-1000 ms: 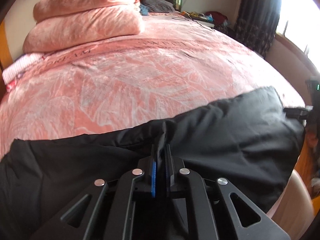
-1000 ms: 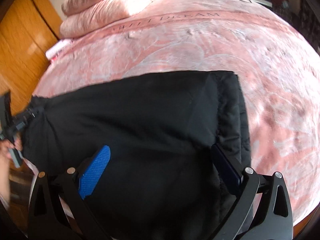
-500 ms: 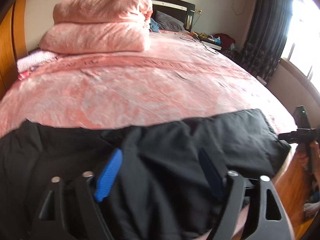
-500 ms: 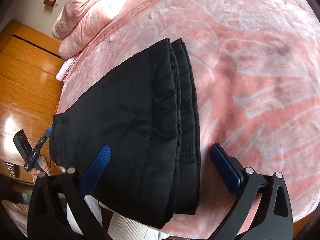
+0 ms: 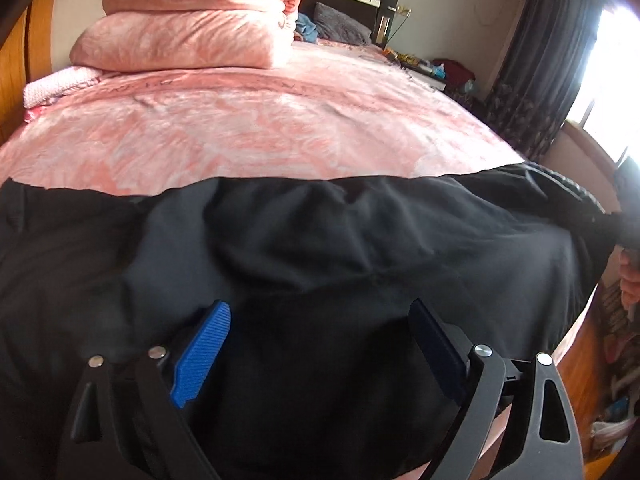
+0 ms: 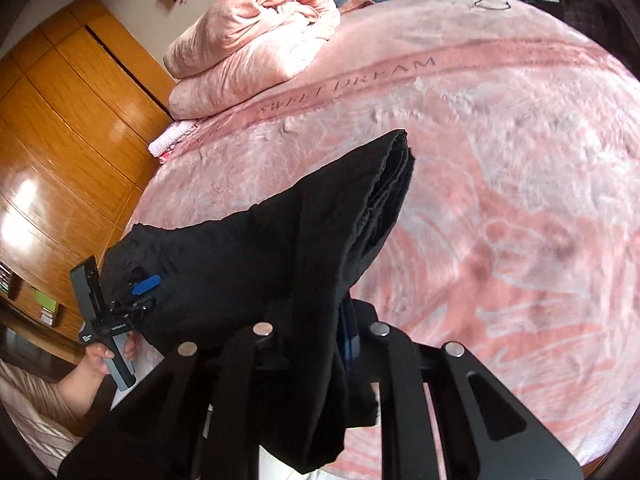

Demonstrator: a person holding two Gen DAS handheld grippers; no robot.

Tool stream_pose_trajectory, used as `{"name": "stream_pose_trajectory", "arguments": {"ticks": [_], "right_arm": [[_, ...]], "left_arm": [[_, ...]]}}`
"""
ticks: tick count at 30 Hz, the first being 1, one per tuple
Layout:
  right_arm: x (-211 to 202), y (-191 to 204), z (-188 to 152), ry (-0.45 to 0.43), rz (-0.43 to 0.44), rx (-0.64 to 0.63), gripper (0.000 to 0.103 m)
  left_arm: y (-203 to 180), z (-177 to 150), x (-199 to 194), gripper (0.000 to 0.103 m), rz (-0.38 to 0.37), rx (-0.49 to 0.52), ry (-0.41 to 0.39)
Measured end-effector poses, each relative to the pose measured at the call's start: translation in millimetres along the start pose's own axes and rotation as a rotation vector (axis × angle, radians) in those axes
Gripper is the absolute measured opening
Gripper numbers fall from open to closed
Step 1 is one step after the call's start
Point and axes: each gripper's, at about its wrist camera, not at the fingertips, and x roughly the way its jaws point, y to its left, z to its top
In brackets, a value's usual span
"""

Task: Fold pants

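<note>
Since half a second ago the right gripper (image 6: pixel 344 332) has gone from spread jaws to jaws pinching the near edge of the black padded fabric pants (image 6: pixel 256 256), lifting that end so its folded layers rise ahead of the jaws above the pink patterned bed cover (image 6: pixel 500 168). The left gripper (image 5: pixel 320 344) stays spread, its blue pad and dark pad straddling the cloth that lies flat directly beneath and beyond them at the near edge of the bed. Raising one end while the other lies released probably prepares the next fold across.
</note>
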Motion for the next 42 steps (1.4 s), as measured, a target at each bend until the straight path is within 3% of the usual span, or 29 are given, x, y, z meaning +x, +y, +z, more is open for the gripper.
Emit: {"name": "stream_pose_trajectory", "arguments": {"ticks": [3, 5, 9, 10, 11, 13, 15, 17, 24, 27, 33, 38, 41, 42], "right_arm": [[17, -21, -9, 0.092, -0.084, 0.048, 0.011], [43, -33, -23, 0.178, -0.122, 0.076, 0.018], [42, -32, -23, 0.146, -0.144, 0.095, 0.023], [38, -30, -22, 0.14, -0.175, 0.087, 0.032], [32, -27, -19, 0.124, -0.223, 0.071, 0.042], [18, -19, -15, 0.071, -0.318, 0.031, 0.05], [7, -13, -10, 0.03, -0.358, 0.01, 0.053], [6, -5, -4, 0.007, -0.321, -0.009, 0.053], [51, 69, 16, 0.037, -0.144, -0.123, 0.053], [87, 108, 21, 0.074, -0.062, -0.166, 0.053], [130, 159, 21, 0.121, 0.021, -0.199, 0.053], [158, 190, 19, 0.147, 0.091, -0.192, 0.053], [173, 210, 24, 0.147, 0.096, -0.188, 0.053], [176, 214, 25, 0.144, 0.094, -0.185, 0.053]], "left_arm": [[-7, 3, 12, 0.092, -0.024, 0.022, 0.035], [-7, 4, 10, 0.092, -0.034, 0.053, 0.055], [15, 13, -14, 0.092, -0.002, 0.086, 0.088], [29, 19, -25, 0.092, 0.014, 0.087, 0.088], [46, 27, -36, 0.092, 0.048, 0.085, 0.082], [80, 41, -55, 0.092, 0.142, 0.082, 0.074], [123, 56, -68, 0.092, 0.268, 0.089, 0.085], [158, 66, -74, 0.092, 0.339, 0.098, 0.098], [236, 80, -50, 0.092, 0.378, 0.137, 0.159], [239, 80, -41, 0.092, 0.351, 0.147, 0.147], [239, 77, -20, 0.093, 0.329, 0.156, 0.15], [256, 78, -19, 0.098, 0.297, 0.079, 0.138], [259, 76, -17, 0.088, 0.299, 0.058, 0.135], [258, 76, -15, 0.08, 0.312, 0.055, 0.141]]}}
